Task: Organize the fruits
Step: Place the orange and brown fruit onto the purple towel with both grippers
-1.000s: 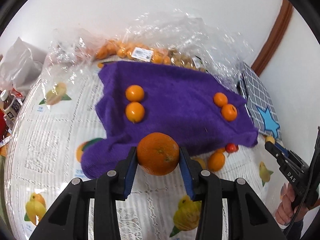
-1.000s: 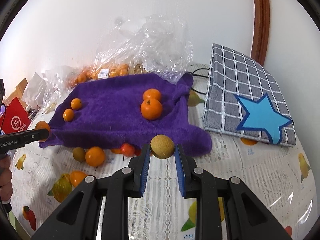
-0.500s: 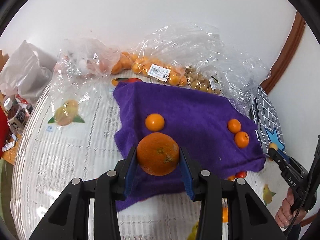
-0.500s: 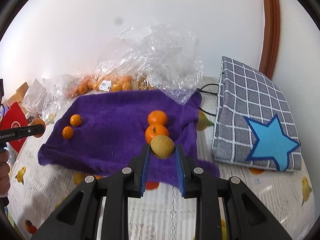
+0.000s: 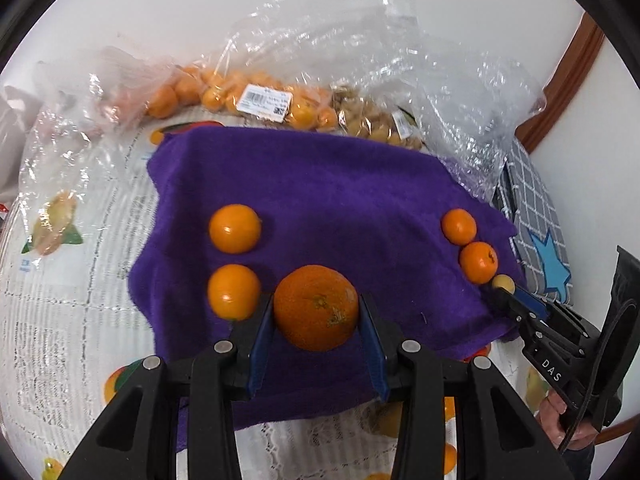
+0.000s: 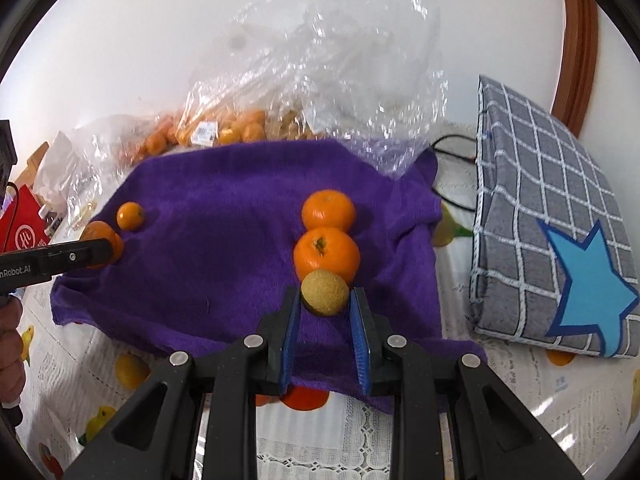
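Left wrist view: the left gripper (image 5: 316, 312) has its blue-padded fingers (image 5: 260, 344) pinching a large round orange (image 5: 316, 307) at its sides, above the near part of a purple fleece towel (image 5: 320, 184). Just left of that fruit, two smaller oranges (image 5: 234, 291) lie one behind the other on the towel. At the towel's right edge sit two small tangerines (image 5: 469, 246), and the right gripper (image 5: 505, 286) shows there with a small tan fruit at its tip. Beyond the towel, clear plastic bags of oranges and tan fruit (image 5: 280, 100) rest against the white wall.

Right wrist view: the right gripper's fingers (image 6: 290, 332) hold a small round tan longan-like fruit (image 6: 325, 293) between them over the towel; whether the pads press it firmly cannot be told. The tan fruit sits just in front of, and overlaps, the nearer tangerine. A grey checked fabric bag with a blue star (image 6: 552, 220) lies to the right on the fruit-print tablecloth (image 6: 500, 380).
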`<state>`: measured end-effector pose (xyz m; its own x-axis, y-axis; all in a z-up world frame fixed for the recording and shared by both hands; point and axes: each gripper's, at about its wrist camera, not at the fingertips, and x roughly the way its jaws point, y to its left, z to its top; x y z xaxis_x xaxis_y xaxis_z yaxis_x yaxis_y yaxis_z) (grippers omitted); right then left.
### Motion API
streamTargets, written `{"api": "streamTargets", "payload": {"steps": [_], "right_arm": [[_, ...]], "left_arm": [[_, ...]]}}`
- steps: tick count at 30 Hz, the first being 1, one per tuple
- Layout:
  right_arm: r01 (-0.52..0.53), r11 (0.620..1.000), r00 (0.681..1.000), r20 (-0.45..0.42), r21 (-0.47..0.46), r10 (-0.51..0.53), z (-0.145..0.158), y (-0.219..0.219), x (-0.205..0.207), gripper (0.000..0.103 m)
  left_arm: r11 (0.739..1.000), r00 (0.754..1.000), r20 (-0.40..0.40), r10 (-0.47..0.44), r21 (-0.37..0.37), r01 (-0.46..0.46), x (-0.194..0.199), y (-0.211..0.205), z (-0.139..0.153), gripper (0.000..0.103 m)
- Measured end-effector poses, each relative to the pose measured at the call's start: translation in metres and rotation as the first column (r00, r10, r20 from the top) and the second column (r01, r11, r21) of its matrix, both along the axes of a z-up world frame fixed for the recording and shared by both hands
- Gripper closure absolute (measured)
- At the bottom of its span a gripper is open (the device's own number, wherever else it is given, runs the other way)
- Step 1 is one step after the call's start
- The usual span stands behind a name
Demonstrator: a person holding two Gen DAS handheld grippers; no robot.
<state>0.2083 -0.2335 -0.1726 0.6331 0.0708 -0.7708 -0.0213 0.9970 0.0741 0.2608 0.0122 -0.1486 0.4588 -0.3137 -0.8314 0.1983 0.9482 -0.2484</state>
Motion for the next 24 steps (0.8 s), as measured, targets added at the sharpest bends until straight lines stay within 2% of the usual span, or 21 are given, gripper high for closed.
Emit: {"api": "streamTargets", "payload": {"steps": [8,11,18,20,22,24], "right_arm": [[0.003,1.0,1.0,-0.027,0.002,-0.003,-0.007,-0.002,0.004,0.078],[-0.003,1.0,1.0,-0.031,-0.004,0.003,-0.005,-0.002,0.003,0.075],[-0.011,0.999,1.0,-0.014,-0.033,0.01,0.005,0.001,-0.013,0.047],[-0.013,0.999,1.0,0.003,-0.04,0.013,0.01,0.002,-0.021,0.046],[-0.012,0.999,1.0,0.013,-0.039,0.012,0.013,0.003,-0.028,0.046],[-0.006,0.999,1.0,0.024,-0.031,0.007,0.017,0.005,-0.034,0.046]], "left_arm": [[0.999,1.0,-0.031,0.004,0.033,-0.003,0.003,-0.004,-0.009,0.064],[1.0,0.999,-0.043,0.009,0.031,-0.008,0.002,-0.002,-0.013,0.064],[0.999,0.999,-0.054,0.01,0.046,-0.008,-0.004,-0.001,-0.017,0.063],[0.998,0.999,-0.044,0.011,0.054,-0.009,-0.008,0.0,-0.013,0.053],[0.999,1.0,-0.024,0.014,0.042,-0.013,-0.013,0.005,-0.006,0.048],[0.999,1.0,0.002,0.016,0.031,-0.016,-0.019,0.011,0.002,0.047]]}}
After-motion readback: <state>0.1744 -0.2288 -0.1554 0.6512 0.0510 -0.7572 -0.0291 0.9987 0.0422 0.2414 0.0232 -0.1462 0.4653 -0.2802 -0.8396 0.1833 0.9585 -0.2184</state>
